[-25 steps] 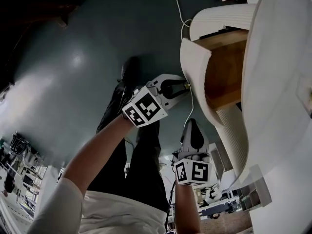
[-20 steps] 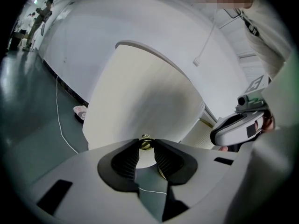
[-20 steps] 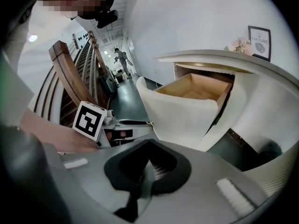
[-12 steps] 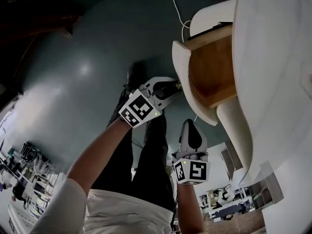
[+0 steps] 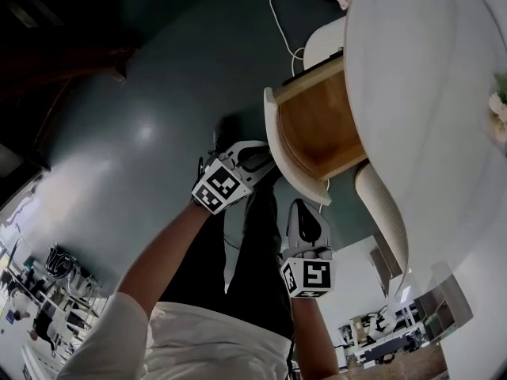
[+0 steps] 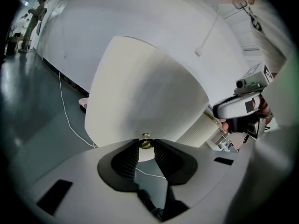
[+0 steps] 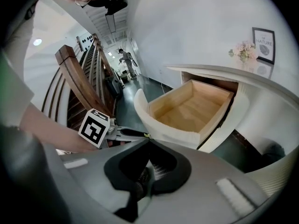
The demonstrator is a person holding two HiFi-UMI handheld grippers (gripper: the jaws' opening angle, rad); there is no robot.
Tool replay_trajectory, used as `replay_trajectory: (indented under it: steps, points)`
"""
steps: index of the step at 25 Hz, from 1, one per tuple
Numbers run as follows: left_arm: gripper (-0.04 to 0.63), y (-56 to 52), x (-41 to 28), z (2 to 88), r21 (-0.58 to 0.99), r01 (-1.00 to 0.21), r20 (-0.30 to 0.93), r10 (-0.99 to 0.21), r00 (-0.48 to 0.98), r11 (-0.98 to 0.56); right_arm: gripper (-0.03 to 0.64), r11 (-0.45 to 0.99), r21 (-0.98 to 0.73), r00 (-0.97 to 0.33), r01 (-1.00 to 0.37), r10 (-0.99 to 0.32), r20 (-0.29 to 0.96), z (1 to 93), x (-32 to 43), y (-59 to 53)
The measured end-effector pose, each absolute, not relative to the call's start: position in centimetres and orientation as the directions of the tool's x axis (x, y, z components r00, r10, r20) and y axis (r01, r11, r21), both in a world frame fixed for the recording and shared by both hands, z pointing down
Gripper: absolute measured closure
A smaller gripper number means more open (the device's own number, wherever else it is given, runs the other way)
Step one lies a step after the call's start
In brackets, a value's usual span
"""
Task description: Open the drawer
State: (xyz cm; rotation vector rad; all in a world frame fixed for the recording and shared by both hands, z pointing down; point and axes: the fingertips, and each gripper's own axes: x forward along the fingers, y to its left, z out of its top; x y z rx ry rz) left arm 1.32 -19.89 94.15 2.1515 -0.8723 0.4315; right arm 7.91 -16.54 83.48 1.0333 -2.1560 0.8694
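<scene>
While left gripper (image 6: 146, 148) fingers (image 6: 125, 161) pinch the knob (image 6: 146, 143) on the drawer (image 6: 145, 92), right gripper (image 7: 149, 142) fingers (image 7: 158, 170) sit pressed together.

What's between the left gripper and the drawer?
A small brass knob on the drawer front. The left gripper has its jaws shut on it. The left gripper view shows it.

A dark wooden stair banister (image 7: 74, 78) stands on a glossy grey-green floor (image 7: 124, 99). Behind the banister a narrow corridor (image 7: 122, 50) runs back. Up and left of it glows a round ceiling light (image 7: 37, 42). Right of the banister rises a plain white wall (image 7: 196, 22), bearing a framed print (image 7: 263, 45) at its far end.
</scene>
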Motion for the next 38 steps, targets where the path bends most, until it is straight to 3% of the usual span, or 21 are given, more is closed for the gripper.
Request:
replay_trajectory:
  steps: [10,11,13,16,38]
  points:
    - [0.492,-18.8,0.0,94.7,0.512,-0.729,0.611,-0.404,0.681,-0.454,0.606,0.509,-0.343,-0.566,-0.79,-0.388,0.727,81.4,7.0,-16.1]
    - [0.486,-18.7,0.0,94.9,0.517,-0.73,0.622,-0.389,0.68,-0.447,0.606,0.508,-0.346,-0.568,-0.788,-0.387,0.726,81.1,6.9,-16.2]
    - [0.406,-17.9,0.0,95.1,0.535,-0.724,0.64,-0.35,0.684,-0.436,0.606,0.506,-0.352,-0.571,-0.787,-0.383,0.726,80.5,6.9,-16.4]
    - [0.388,-17.0,-0.3,94.2,0.546,-0.721,0.652,-0.323,0.685,-0.427,0.606,0.5,-0.361,-0.573,-0.787,-0.374,0.73,79.3,7.2,-16.8]
    - [0.362,-18.3,-1.0,74.4,0.556,-0.704,0.585,-0.394,0.709,-0.441,0.606,0.51,-0.321,-0.56,-0.798,-0.433,0.706,66.3,9.6,-20.3]
